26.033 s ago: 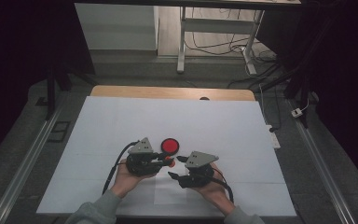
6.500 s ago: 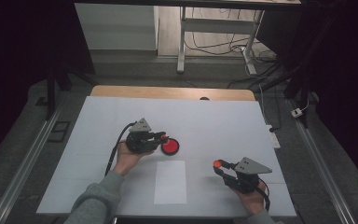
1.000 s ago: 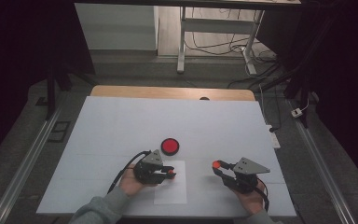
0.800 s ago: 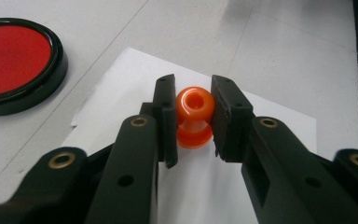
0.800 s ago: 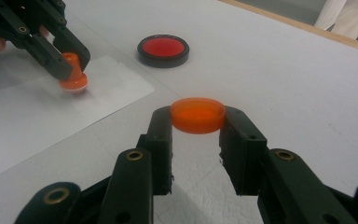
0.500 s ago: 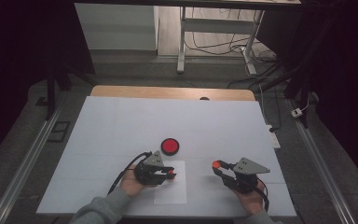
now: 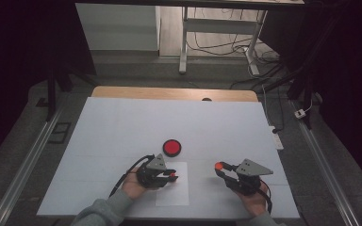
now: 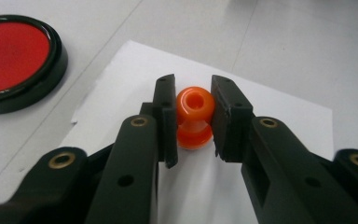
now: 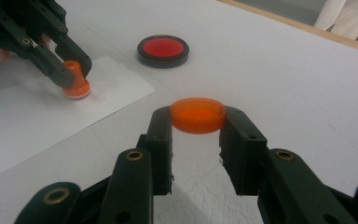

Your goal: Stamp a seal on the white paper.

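My left gripper [image 7: 171, 177] is shut on a small orange stamp [image 8: 195, 116] by its knobbed handle. The stamp stands upright with its base down on a white sheet of paper [image 7: 176, 195]. From the right gripper view the stamp [image 9: 76, 84] sits near the sheet's [image 9: 28, 116] far edge, in the left gripper [image 9: 72, 65]. My right gripper [image 9: 198, 126] is shut on a round orange cap [image 9: 198, 115], held level just above the table, to the right of the sheet. The cap [image 7: 219, 165] shows at the right gripper's [image 7: 222, 168] tips. A round red ink pad [image 7: 172, 147] in a black case lies beyond the sheet.
The white tabletop [image 7: 122, 127] has a wooden strip [image 7: 169, 93] along its far edge. Metal rails [image 7: 23, 169] run down both sides. A desk frame with cables [image 7: 226, 42] stands on the floor behind. The ink pad [image 8: 14, 60] lies close to the left gripper, and it [image 9: 163, 49] lies farther off from the right gripper.
Over the last second nothing has moved. Several seconds ago the left gripper was at the ink pad; now it is down on the paper. The right gripper has stayed put.
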`<state>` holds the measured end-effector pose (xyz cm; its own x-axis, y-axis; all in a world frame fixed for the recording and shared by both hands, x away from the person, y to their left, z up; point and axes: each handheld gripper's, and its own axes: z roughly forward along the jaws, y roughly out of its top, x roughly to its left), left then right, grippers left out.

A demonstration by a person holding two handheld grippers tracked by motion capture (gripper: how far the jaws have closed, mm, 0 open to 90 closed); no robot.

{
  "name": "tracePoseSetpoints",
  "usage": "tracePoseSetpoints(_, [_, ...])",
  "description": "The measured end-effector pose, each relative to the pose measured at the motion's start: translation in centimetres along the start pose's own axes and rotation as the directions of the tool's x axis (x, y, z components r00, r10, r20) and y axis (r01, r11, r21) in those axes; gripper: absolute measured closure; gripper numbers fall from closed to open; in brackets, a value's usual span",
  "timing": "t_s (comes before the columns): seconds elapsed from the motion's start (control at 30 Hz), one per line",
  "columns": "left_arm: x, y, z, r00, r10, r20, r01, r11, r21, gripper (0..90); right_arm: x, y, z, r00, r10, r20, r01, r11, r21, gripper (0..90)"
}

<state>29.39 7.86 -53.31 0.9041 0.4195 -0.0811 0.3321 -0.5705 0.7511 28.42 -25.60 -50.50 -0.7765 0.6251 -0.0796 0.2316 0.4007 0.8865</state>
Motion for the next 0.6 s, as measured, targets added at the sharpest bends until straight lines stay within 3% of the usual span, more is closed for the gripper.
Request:
tracePoseSetpoints(0.23, [-0.42,-0.16,-0.01,0.999,0.036,-0.026,-0.036,0.9993,0.004,72.7,0.07,0.01,-0.02,1.0,0.001,0.0,-0.001,1.0,0.0,65.0])
tracePoseSetpoints(0.6, [-0.56,-0.17,0.09,0.9984,0.044,-0.035,-0.043,0.999,0.009,72.9,0.19,0.03,0.01,1.0,0.0,0.002,0.0,1.0,-0.002,65.0])
